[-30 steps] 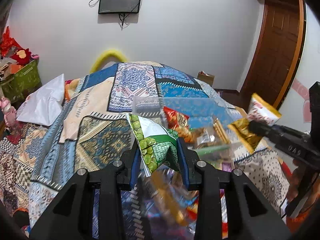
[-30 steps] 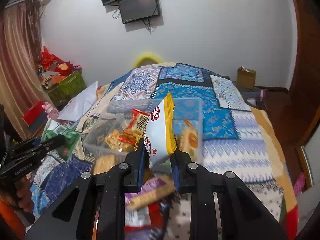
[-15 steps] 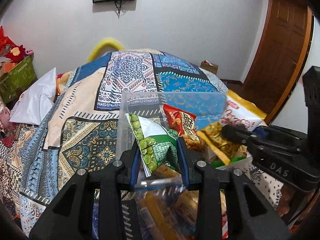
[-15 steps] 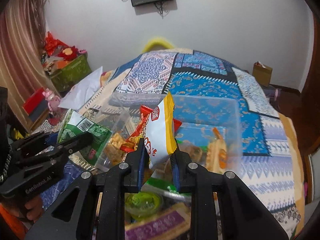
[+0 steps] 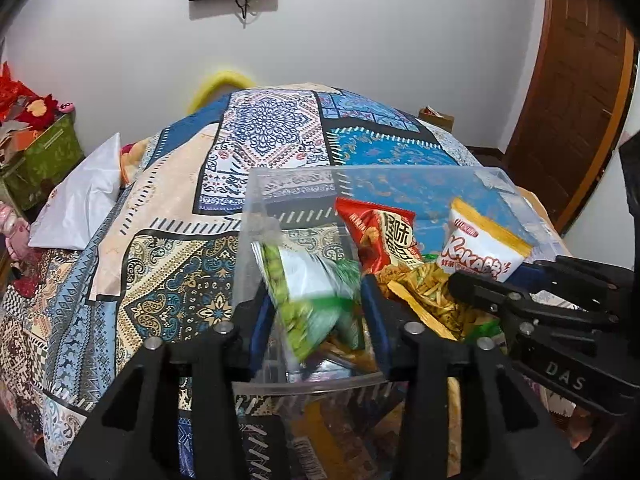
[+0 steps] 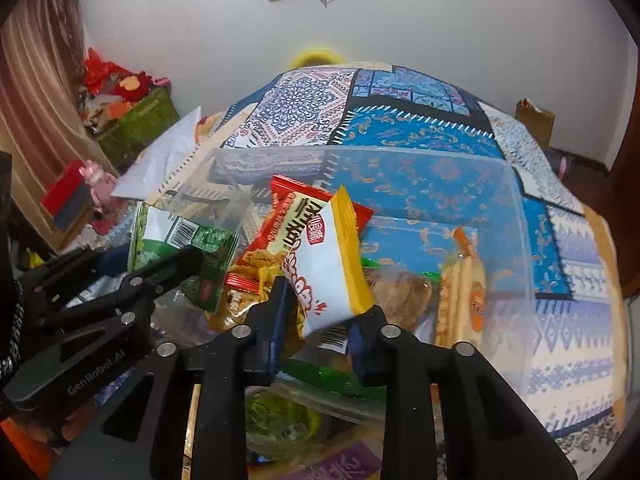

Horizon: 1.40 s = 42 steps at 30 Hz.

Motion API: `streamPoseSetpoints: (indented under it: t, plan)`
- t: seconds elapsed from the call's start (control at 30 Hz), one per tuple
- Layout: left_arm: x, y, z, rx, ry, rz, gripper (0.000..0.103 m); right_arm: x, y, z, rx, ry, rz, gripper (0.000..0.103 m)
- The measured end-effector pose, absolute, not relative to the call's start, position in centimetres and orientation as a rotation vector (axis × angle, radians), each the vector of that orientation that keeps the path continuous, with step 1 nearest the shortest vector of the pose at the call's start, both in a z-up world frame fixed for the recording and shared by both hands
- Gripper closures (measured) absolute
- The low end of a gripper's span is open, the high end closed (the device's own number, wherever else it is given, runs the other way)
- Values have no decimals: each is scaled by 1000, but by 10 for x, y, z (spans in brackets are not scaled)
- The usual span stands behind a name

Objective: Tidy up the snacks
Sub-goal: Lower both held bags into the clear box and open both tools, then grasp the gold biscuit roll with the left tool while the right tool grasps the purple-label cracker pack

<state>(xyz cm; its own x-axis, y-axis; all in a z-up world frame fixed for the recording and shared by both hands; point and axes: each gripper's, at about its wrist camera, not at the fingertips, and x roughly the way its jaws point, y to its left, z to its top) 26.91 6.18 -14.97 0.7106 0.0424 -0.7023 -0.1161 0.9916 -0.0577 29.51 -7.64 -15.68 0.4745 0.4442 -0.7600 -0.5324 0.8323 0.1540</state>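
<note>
A clear plastic bin [image 5: 360, 172] [image 6: 360, 156] sits on the bed with several snack packets in it, among them a red packet [image 5: 380, 236] [image 6: 288, 216]. My left gripper [image 5: 316, 300] [image 6: 188, 258] hangs over the bin's near left part. Its jaws are opening, and a green pea packet [image 5: 304, 292] [image 6: 180, 236], blurred, slips loose between them. My right gripper [image 6: 324, 304] [image 5: 460, 280] hovers over the bin's middle. Its jaws are opening too, with a white and yellow packet [image 6: 332, 264] [image 5: 480, 248] tilted between them and the pads drawn back from its sides.
A patchwork bedspread [image 5: 272, 128] covers the bed around the bin. A white pillow [image 5: 84, 204] lies at the left, with a green box [image 5: 44, 156] beyond it. More snacks [image 6: 280, 424] lie below the bin's near wall. A wooden door [image 5: 572, 92] stands at the right.
Both grippers came forward and down over the bin. Their jaws, shut on the packets before, have widened, and both packets have tipped and started to slip.
</note>
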Motion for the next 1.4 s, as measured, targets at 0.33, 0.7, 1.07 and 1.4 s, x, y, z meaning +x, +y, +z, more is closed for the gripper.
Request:
streamPoseSetpoints:
  t: [0.33, 0.7, 1.07, 1.4]
  plan:
    - [241, 70, -120, -124, 719, 95, 40, 277, -98, -130, -114, 807, 514, 28]
    - [193, 71, -119, -104, 752, 88, 39, 248, -119, -125, -81, 826, 523, 27]
    - [168, 64, -161, -131, 877, 57, 39, 232, -100, -169, -184, 947, 522, 27]
    - [168, 56, -180, -172, 931, 26, 39, 226, -147, -174, -165, 977, 469, 27]
